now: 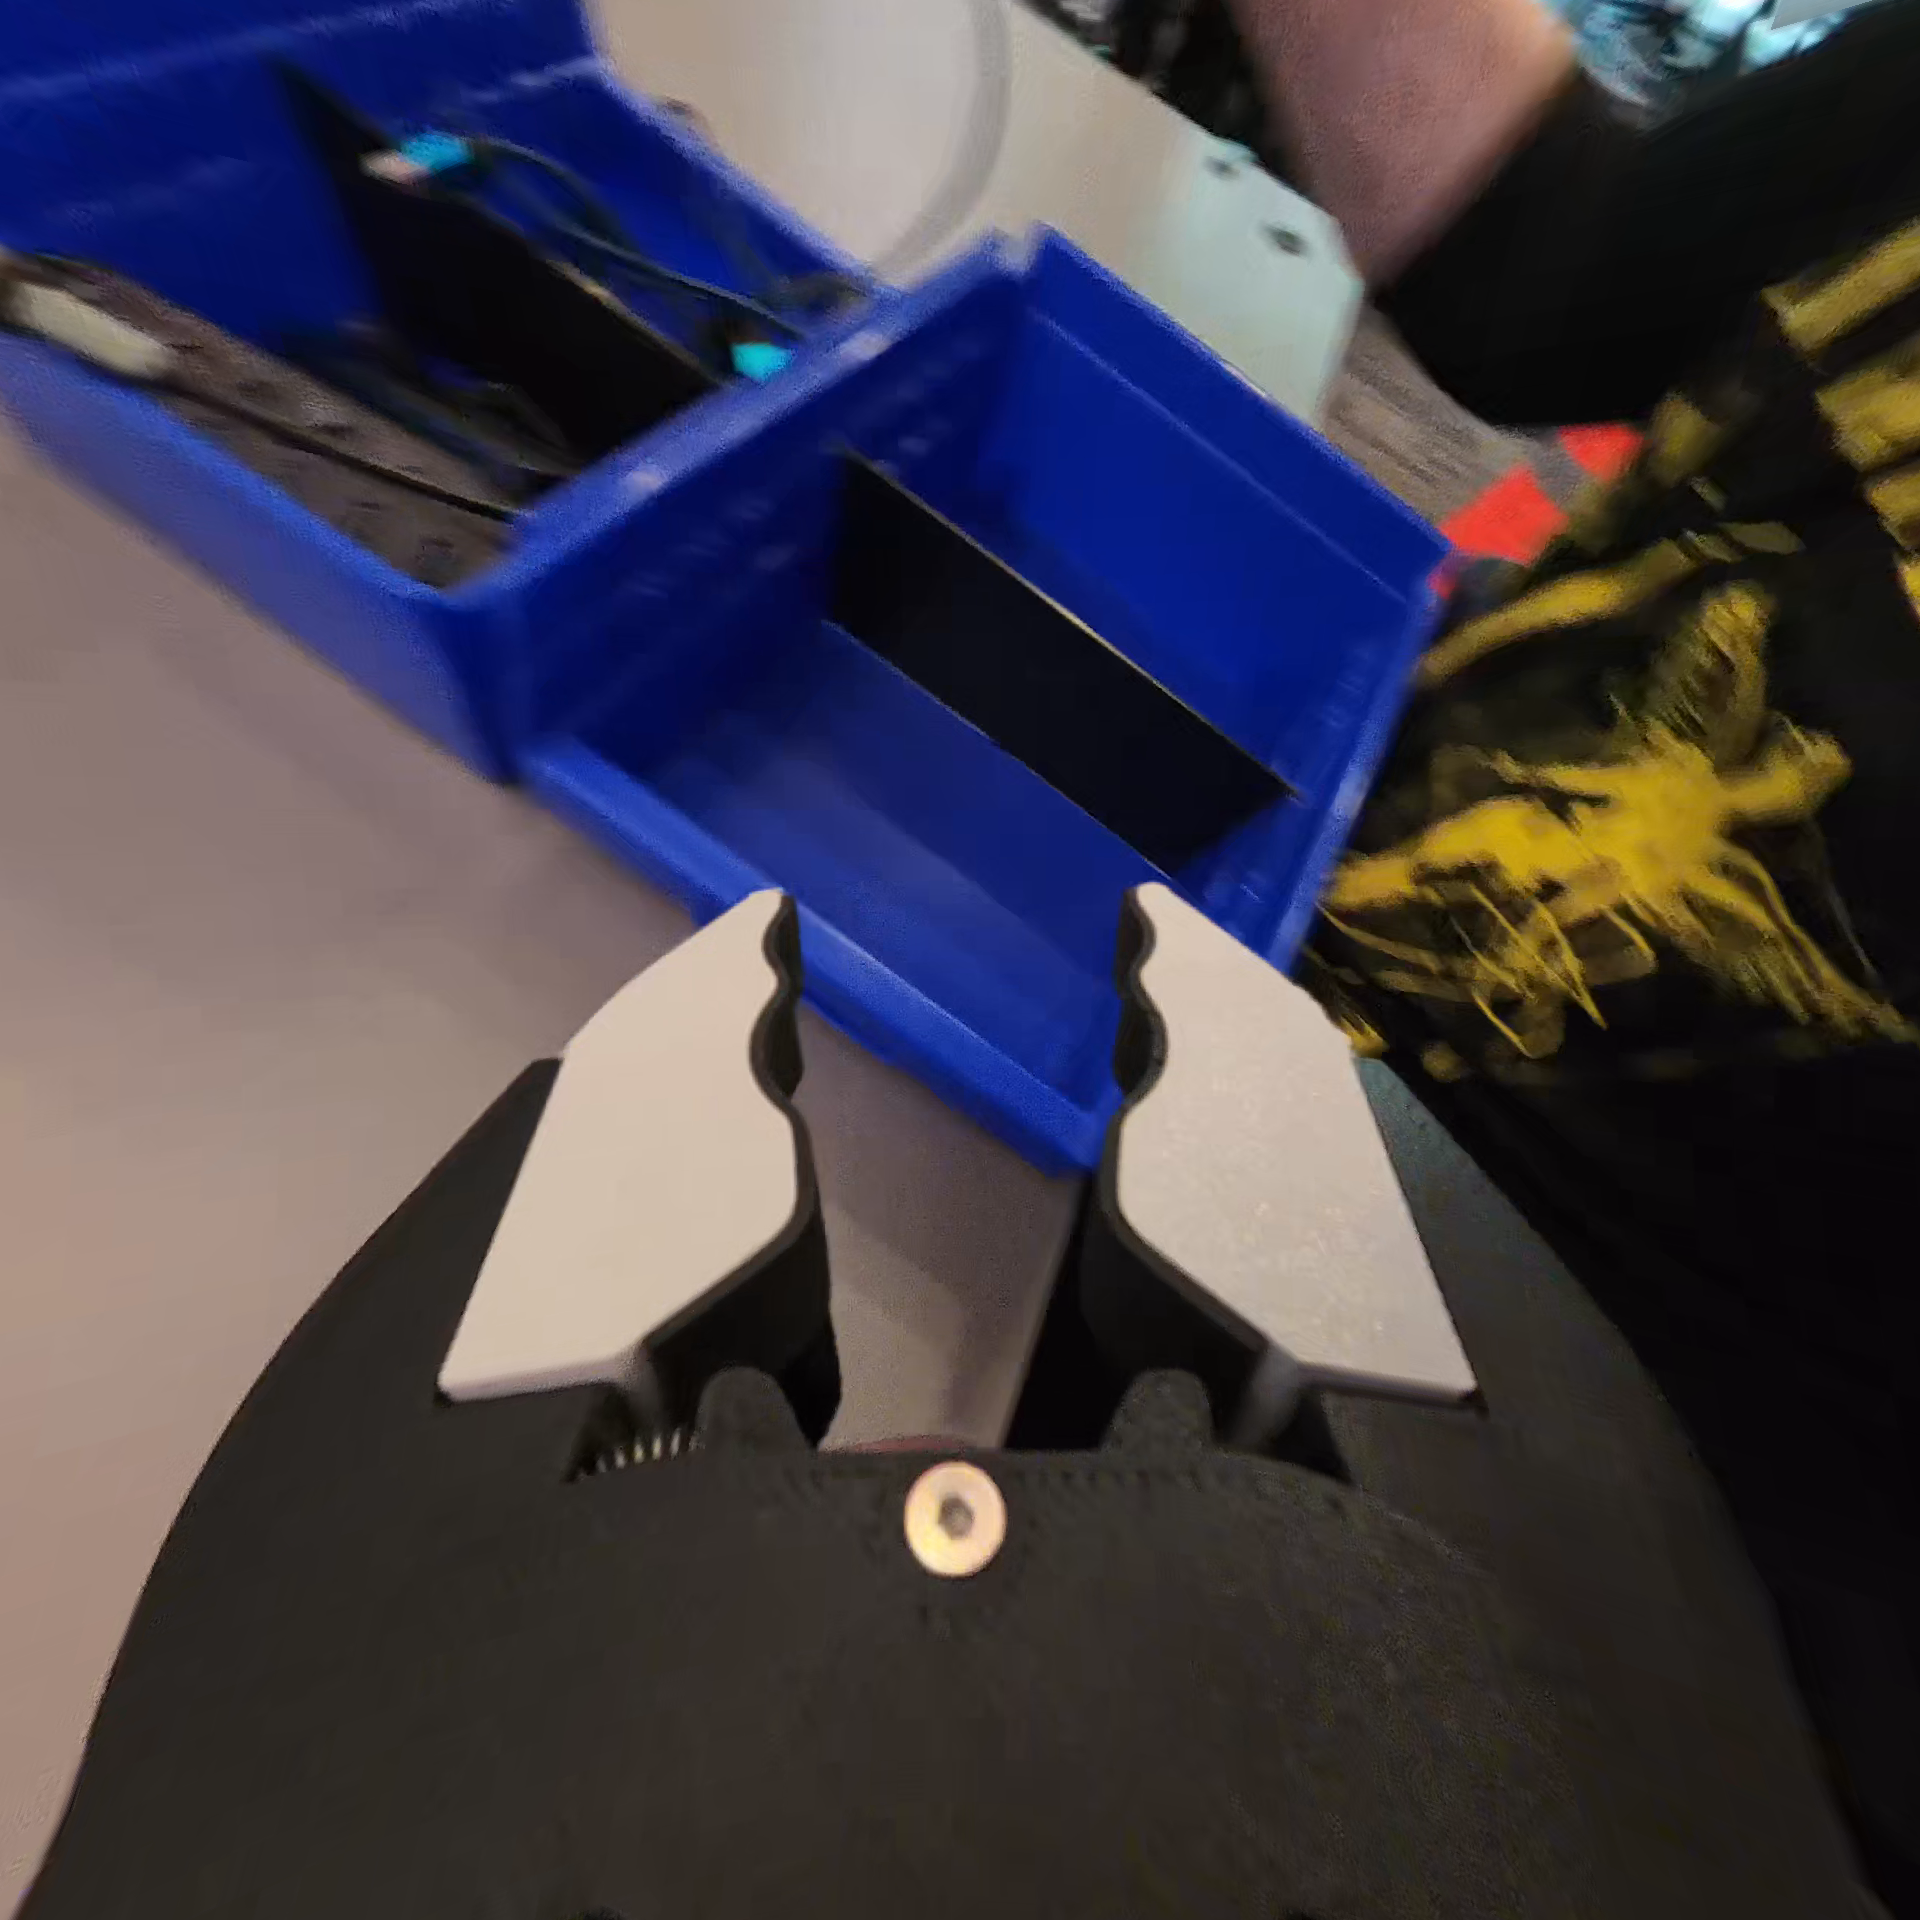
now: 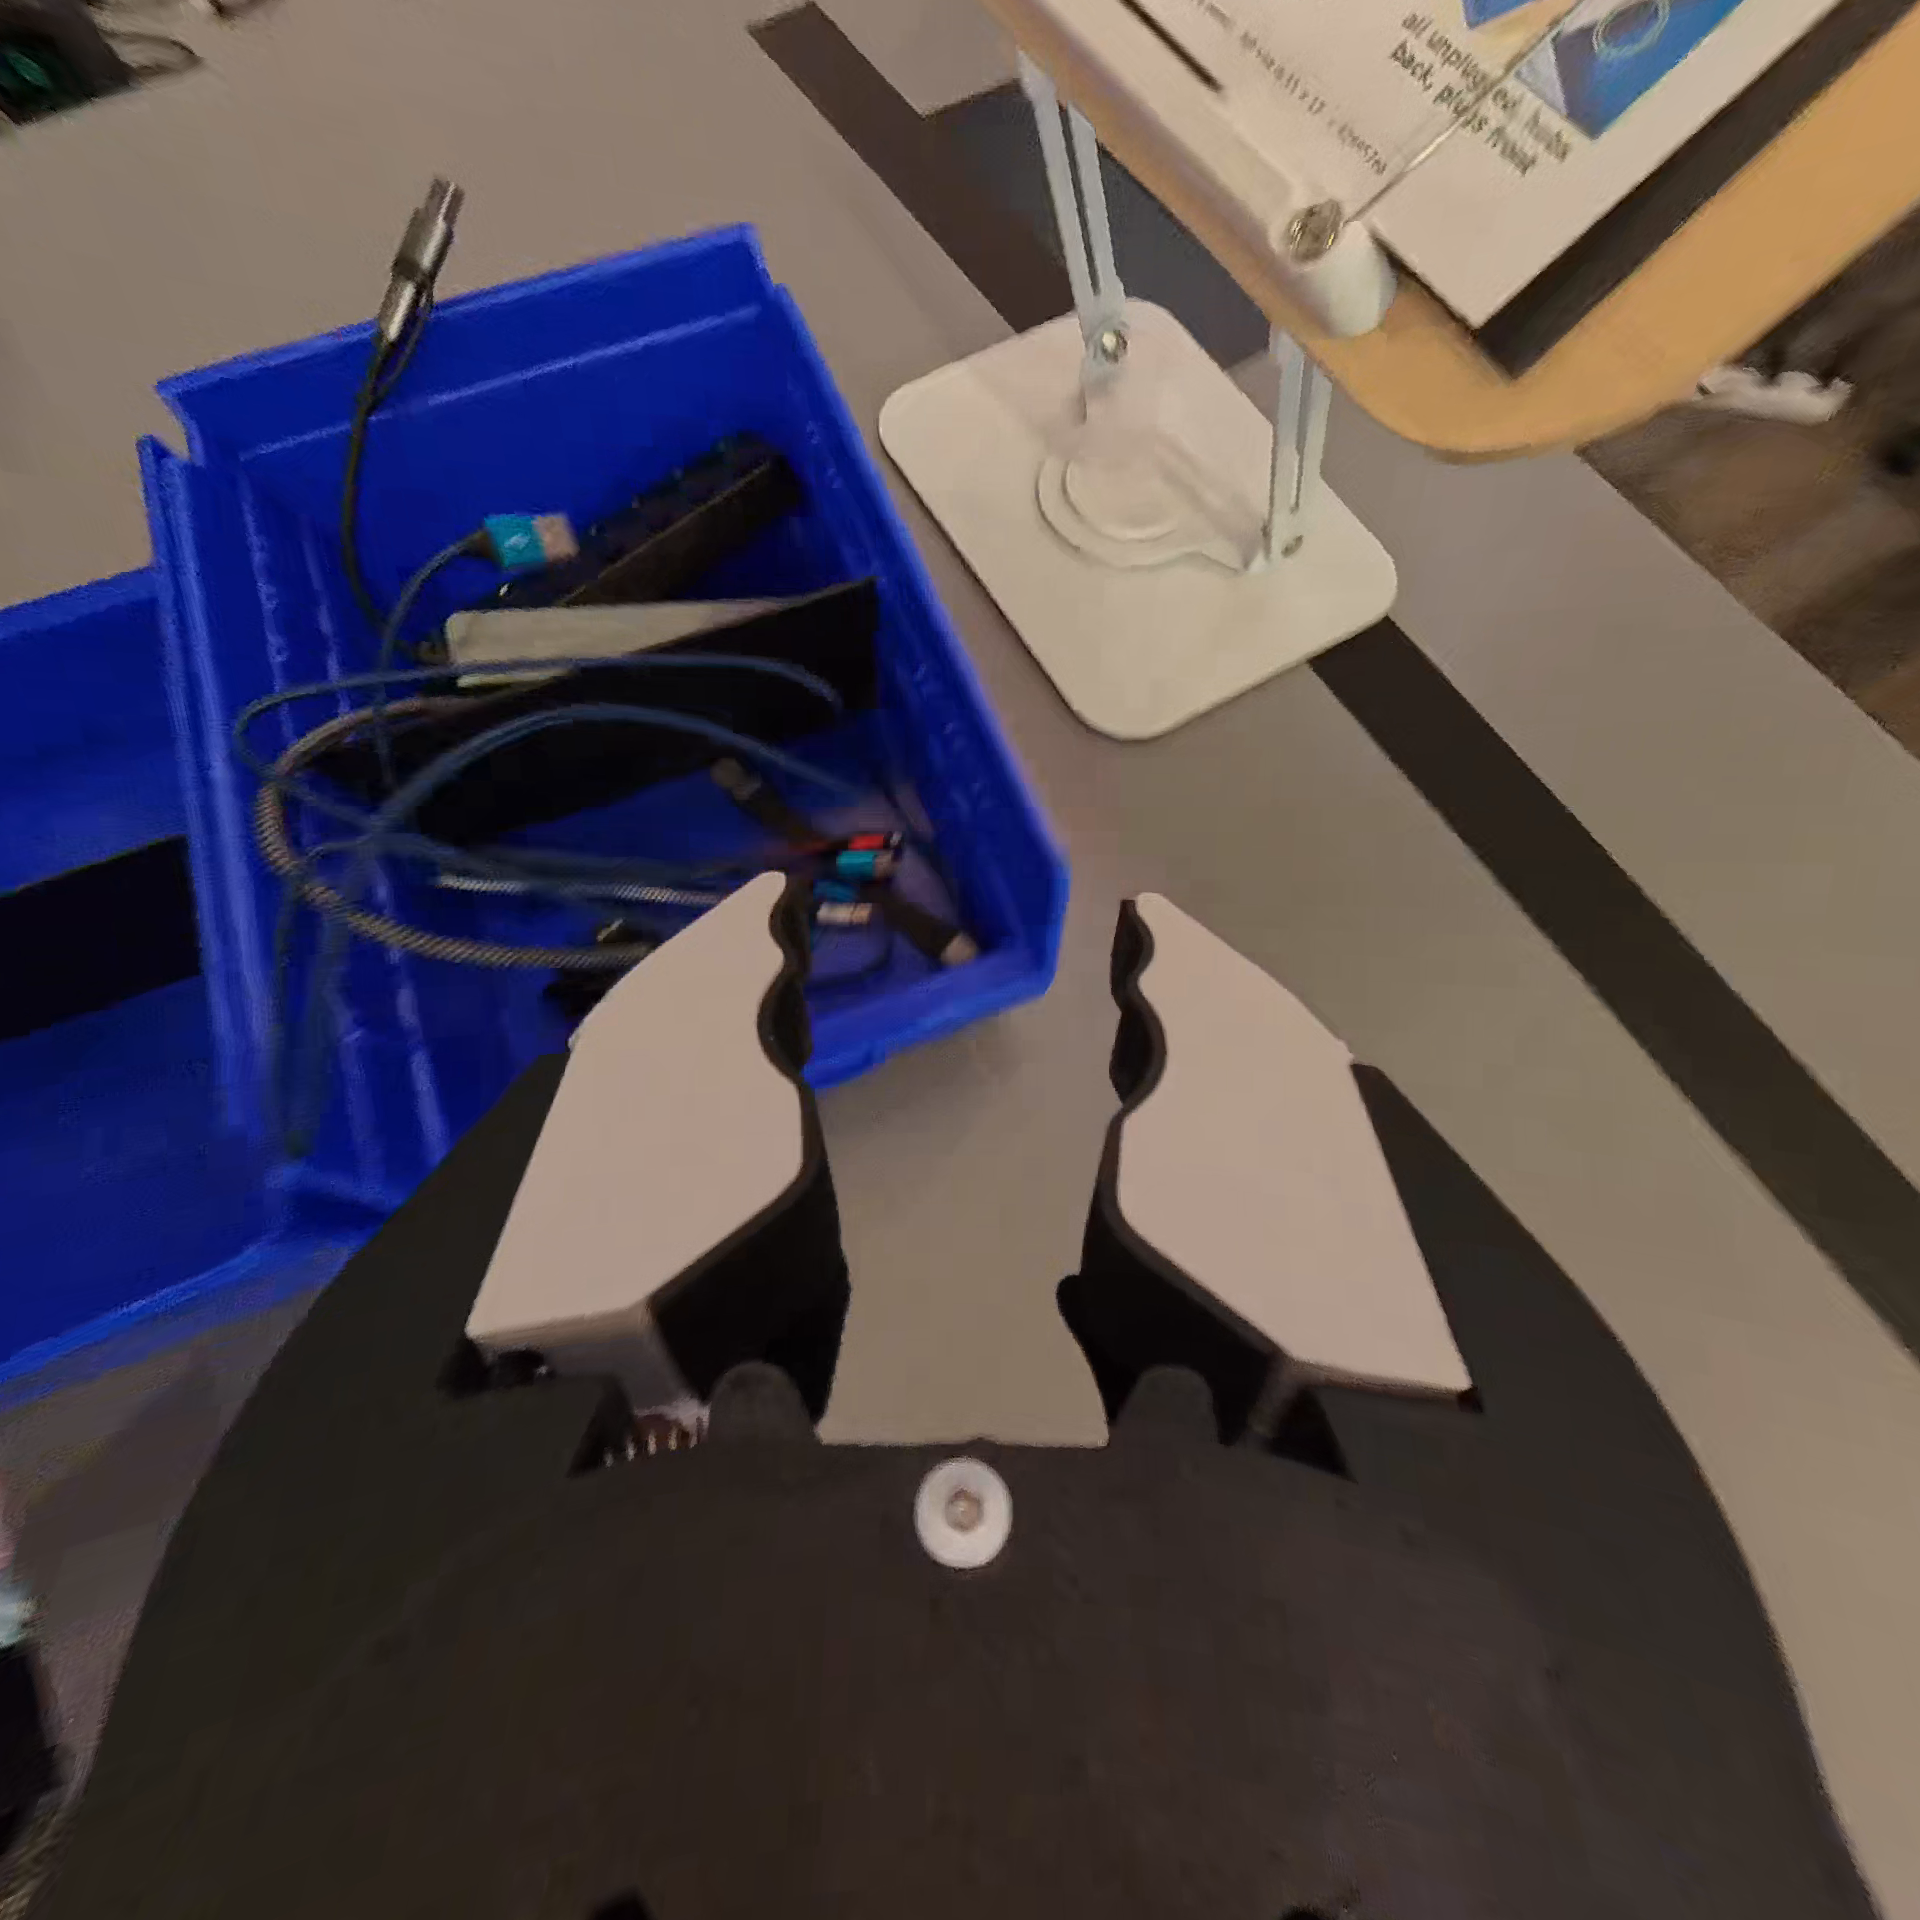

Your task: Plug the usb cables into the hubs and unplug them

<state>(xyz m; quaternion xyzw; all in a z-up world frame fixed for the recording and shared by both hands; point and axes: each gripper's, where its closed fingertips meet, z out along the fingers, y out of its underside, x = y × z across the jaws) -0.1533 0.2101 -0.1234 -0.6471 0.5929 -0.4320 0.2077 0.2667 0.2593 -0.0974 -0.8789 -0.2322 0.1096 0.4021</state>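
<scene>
Currently both claws gape wide and empty; the usb cables (image 2: 540,790) and hubs (image 2: 665,634) sit in the blue bin (image 2: 1023,831) at ten o'clock of the right gripper (image 2: 951,914), nearer than the left gripper (image 1: 956,914), which faces an empty bin (image 1: 935,904).
</scene>
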